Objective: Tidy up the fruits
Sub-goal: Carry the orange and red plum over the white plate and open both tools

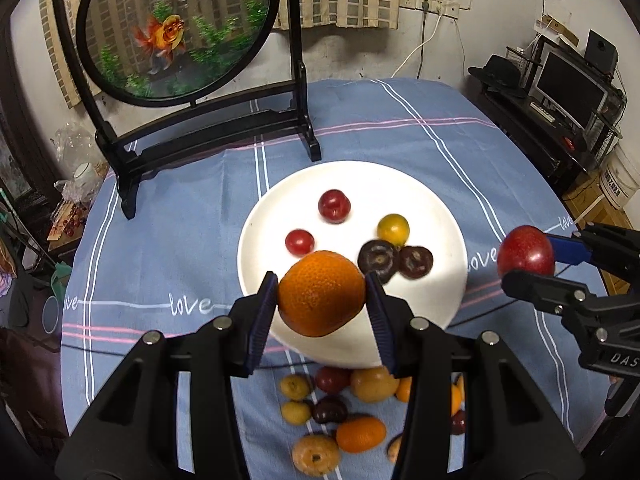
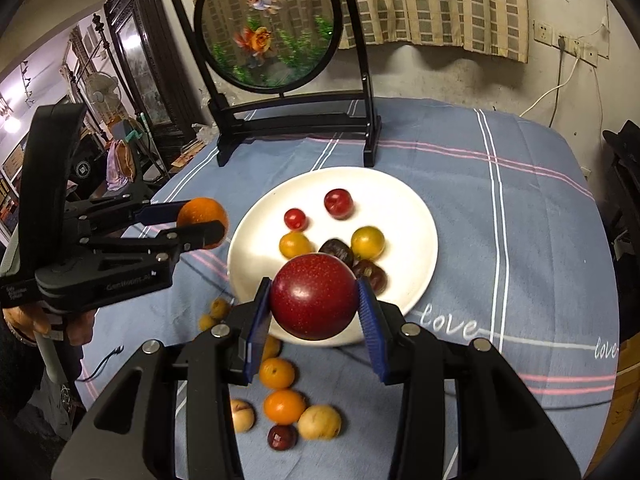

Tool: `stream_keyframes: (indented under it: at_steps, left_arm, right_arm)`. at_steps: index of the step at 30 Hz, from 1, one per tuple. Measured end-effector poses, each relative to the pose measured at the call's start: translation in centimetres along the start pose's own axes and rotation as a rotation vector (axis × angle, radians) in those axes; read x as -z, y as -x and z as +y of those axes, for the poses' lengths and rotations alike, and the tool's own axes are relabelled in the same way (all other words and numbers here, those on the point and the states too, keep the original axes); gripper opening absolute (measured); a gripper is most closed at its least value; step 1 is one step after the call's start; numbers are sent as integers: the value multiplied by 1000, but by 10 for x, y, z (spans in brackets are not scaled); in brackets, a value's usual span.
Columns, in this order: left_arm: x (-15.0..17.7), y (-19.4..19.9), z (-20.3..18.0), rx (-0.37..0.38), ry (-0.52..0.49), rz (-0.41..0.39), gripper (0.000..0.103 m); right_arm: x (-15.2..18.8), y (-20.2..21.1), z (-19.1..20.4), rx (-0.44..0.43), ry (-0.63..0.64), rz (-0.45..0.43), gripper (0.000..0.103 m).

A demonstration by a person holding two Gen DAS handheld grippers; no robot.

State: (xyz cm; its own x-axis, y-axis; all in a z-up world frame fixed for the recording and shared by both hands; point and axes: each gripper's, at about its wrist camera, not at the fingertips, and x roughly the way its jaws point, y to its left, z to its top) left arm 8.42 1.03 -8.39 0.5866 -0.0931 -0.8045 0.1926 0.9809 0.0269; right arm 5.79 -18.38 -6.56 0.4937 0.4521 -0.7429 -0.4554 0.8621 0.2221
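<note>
White and shallow, the plate (image 1: 440,216) lies just ahead of and below both grippers on the blue striped tablecloth (image 1: 400,140), between them and a goldfish screen (image 1: 176,28) at the table's far edge. The left gripper (image 1: 322,304) grips an orange (image 1: 322,294) between its blue pads above the plate's near rim. The right gripper (image 2: 314,300) clamps a red plum (image 2: 314,298) at the rim too; from the left camera it sits off to the plate's right. Neither looks clearly nearer. Both fruits are round, so no long axis matters for release. The right wrist view shows six small fruits on the plate: two red, two yellow, two dark. Roughly ten loose fruits (image 1: 360,434) lie on the cloth beneath the grippers, some hidden behind the fingers.
</note>
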Motion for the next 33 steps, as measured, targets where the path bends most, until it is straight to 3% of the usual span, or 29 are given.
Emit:
stream_keyframes:
  at_steps: [9,17,27,30,32,33]
  left_arm:
    - [-9,-40,-10,0,-4,53,45]
    - [-7,-60,-6,-26,-13,74,45]
    - [-13,-71,-8,-38,-40,55,46]
    - [-11,-76,-9,-32,-43,68,46]
    - [-11,-78,-10,-29,-41,71,51]
    - [-11,-77,-9,-32,-39,63,60]
  right_arm:
    - [-36,-50,-8,-4,-18,26,43]
    - [-44,-94,-15,22,-6,91,43]
    - [-57,-114,-16,26,7,98,43]
    - [-60,-124,-17,21,9,140,43]
    - [-61,-128,-17,63,20,162,44]
    - [-61,-128,-17,69,19,164,44]
